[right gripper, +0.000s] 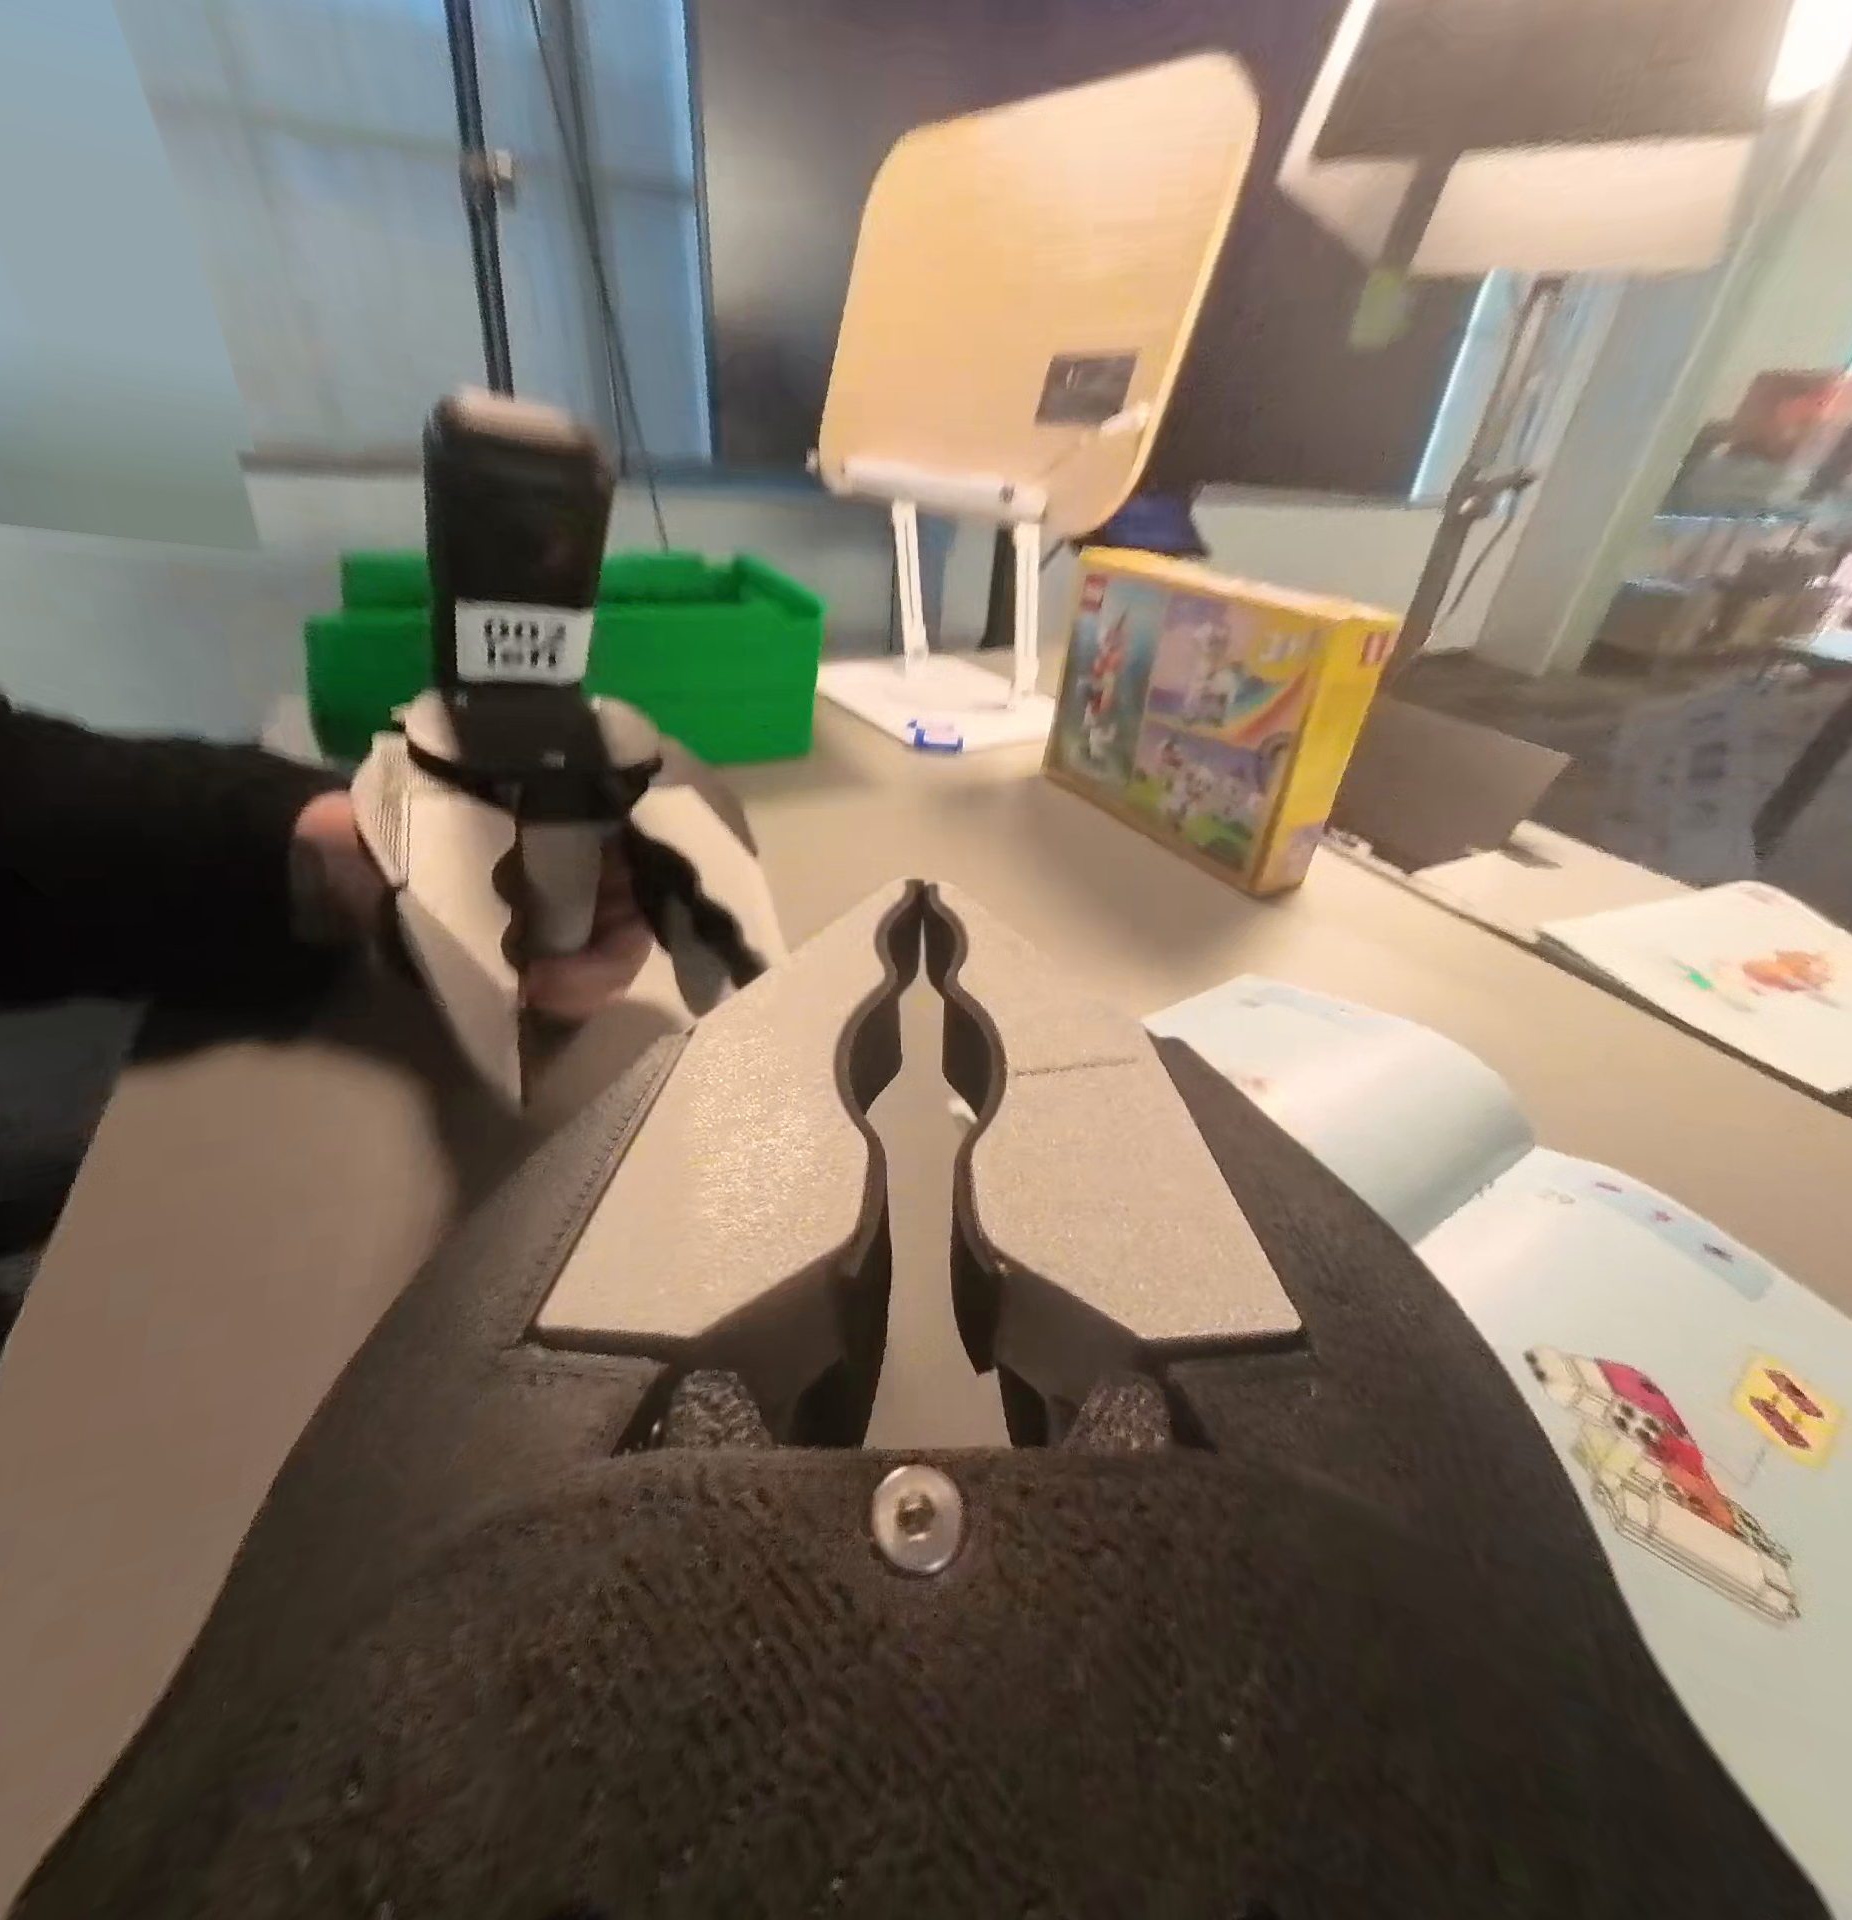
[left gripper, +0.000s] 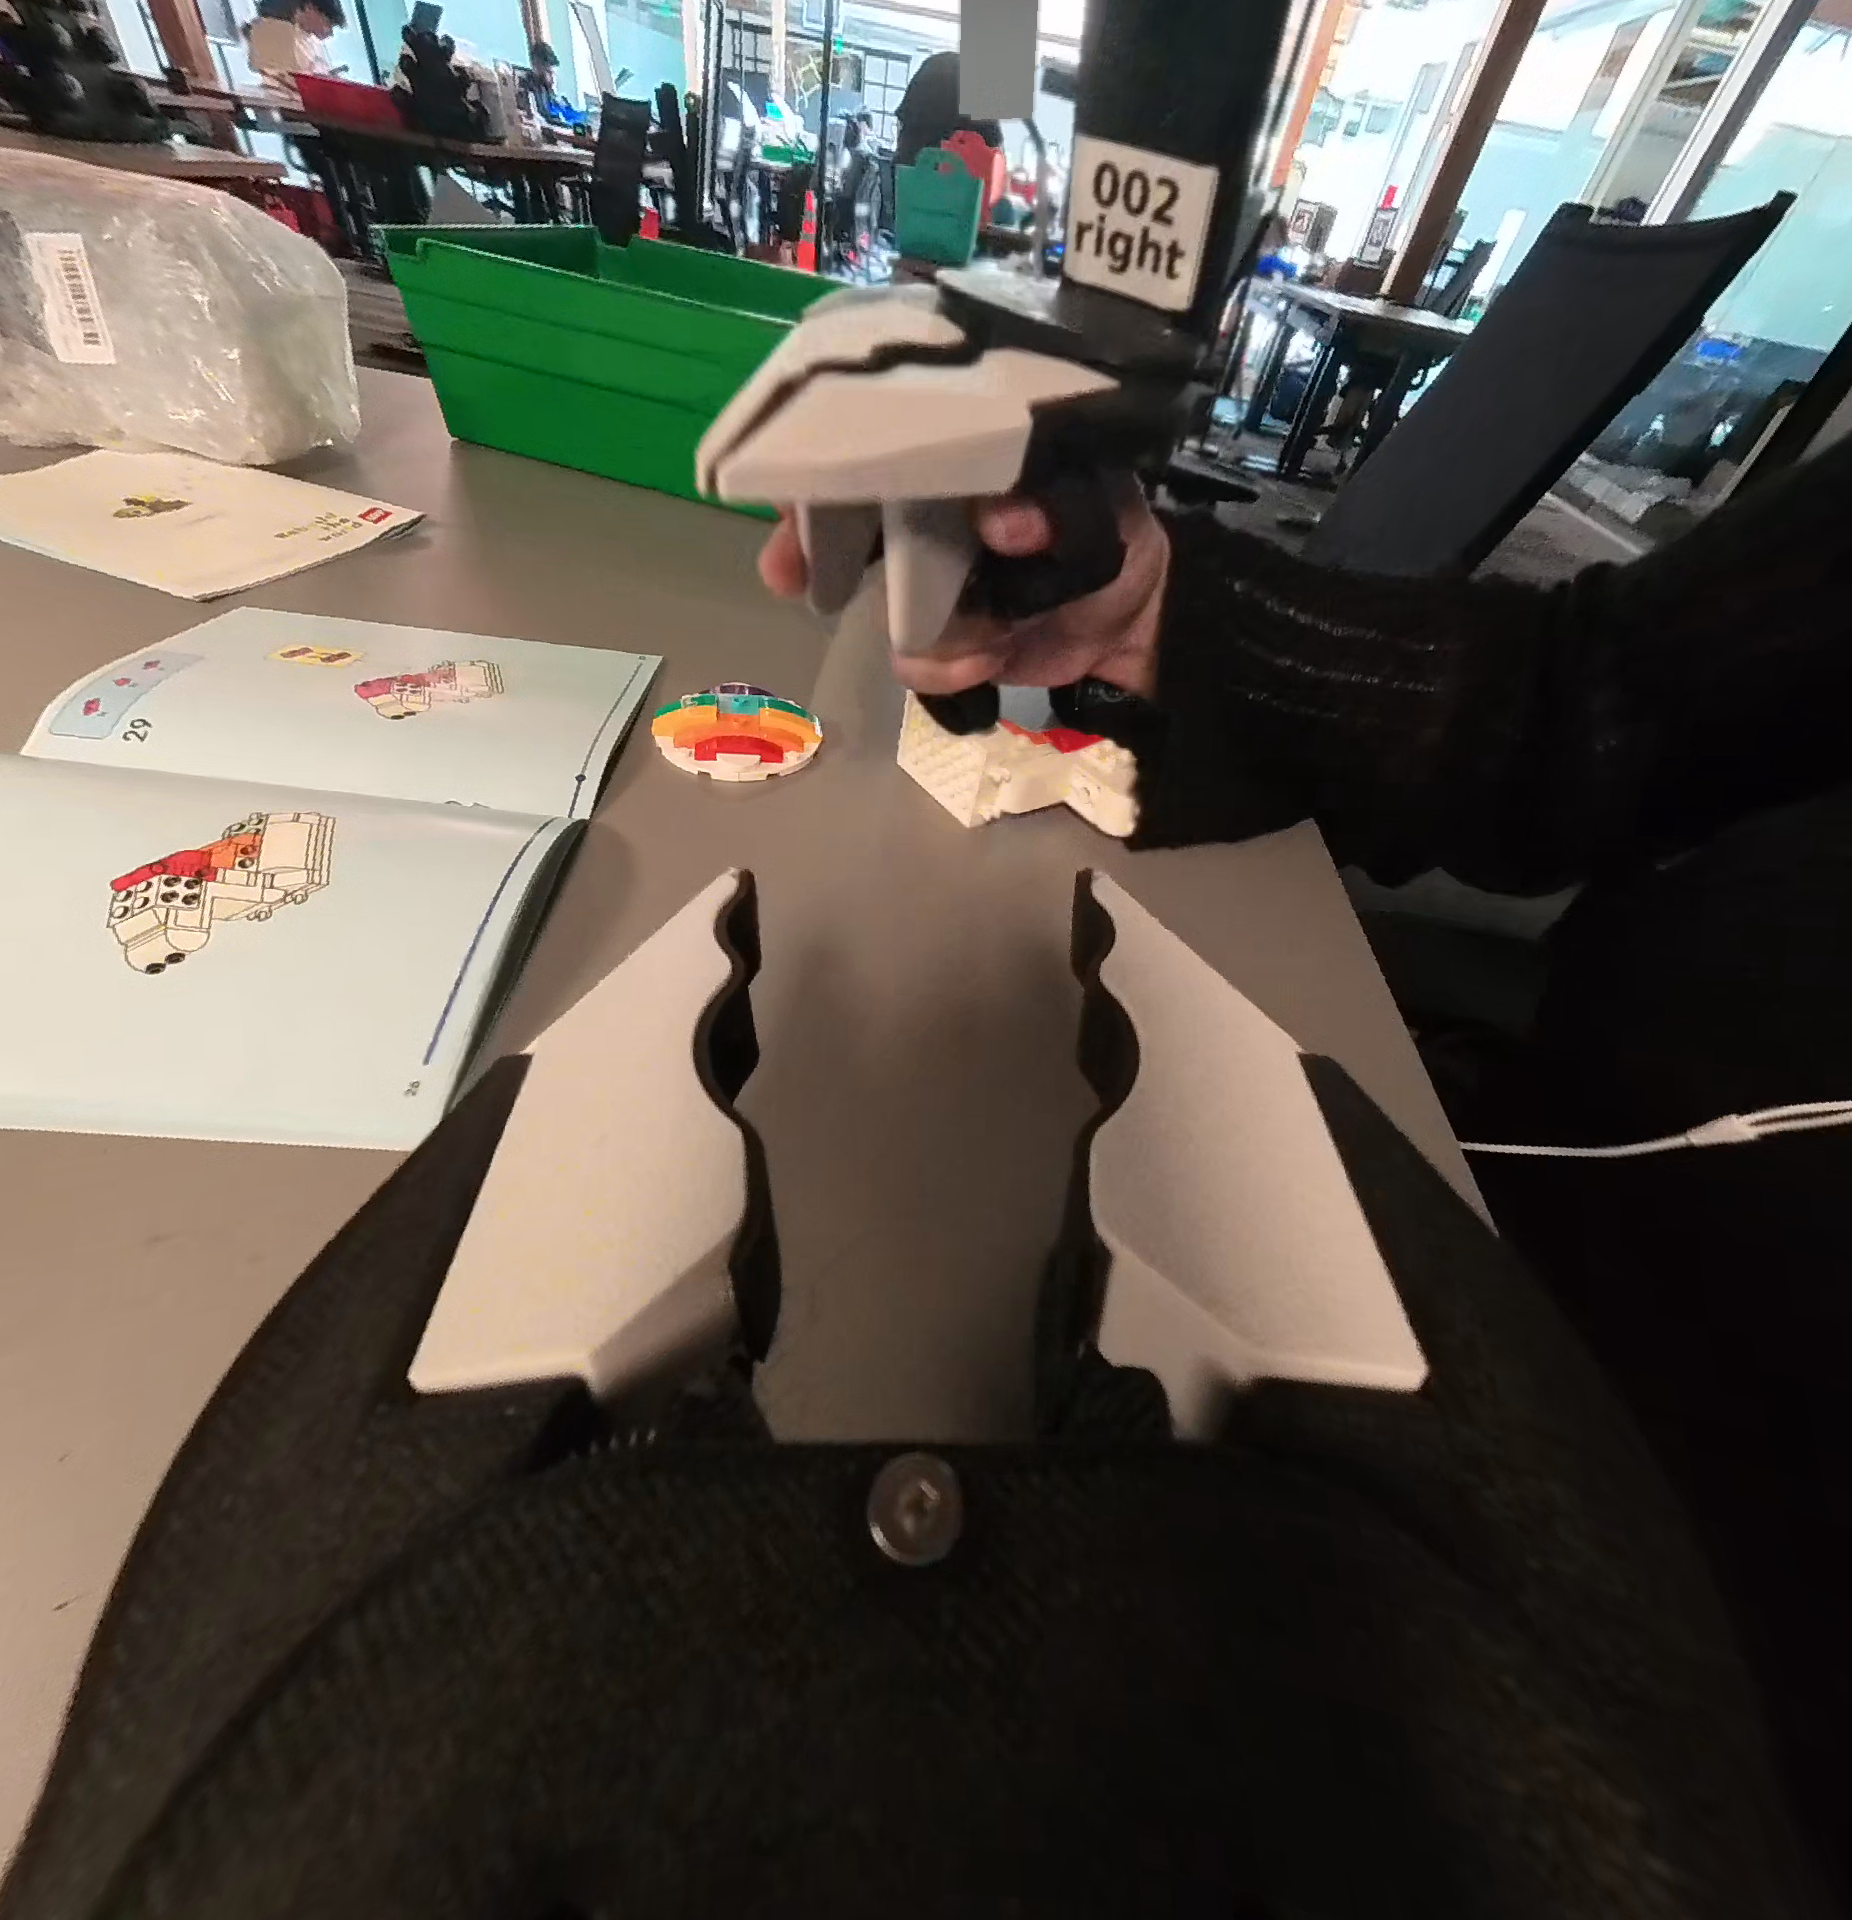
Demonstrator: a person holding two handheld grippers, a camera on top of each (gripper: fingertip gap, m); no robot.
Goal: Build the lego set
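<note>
Left wrist view looks along the left gripper [left gripper: 909, 883], whose two pale grey fingers with wavy black inner edges stand spread wide apart above the bare grey tabletop [left gripper: 901, 1091], with nothing between them. Beyond its tips, well apart from them, a small round lego disc with rainbow-coloured arcs on a white base [left gripper: 737, 729] lies flat on the table, and near it to the right sits a white lego block assembly with red and orange pieces on top [left gripper: 1015, 774], partly hidden by a black sleeve [left gripper: 1421, 675]. Above that assembly a hand [left gripper: 1067, 613] holds the right gripper [left gripper: 710, 464], which is raised off the table and points left with its fingertips pressed together, empty. An open light-blue instruction booklet with drawings of the model [left gripper: 278, 883] lies to the left of the disc, a second closed booklet [left gripper: 184, 520] farther back, a crumpled clear plastic bag [left gripper: 143, 312] behind that, and a green plastic bin [left gripper: 610, 353] at the back of the table. From the right wrist view, which is somewhat blurred, the right gripper's fingers meet at the tips with only table showing through the gap lower down. The left gripper appears farther off to the left, fingers spread. A yellow lego set box with a colourful picture [right gripper: 1213, 727] stands on the table to the right, beside a tilted light wooden board on a white stand [right gripper: 1026, 301].
</note>
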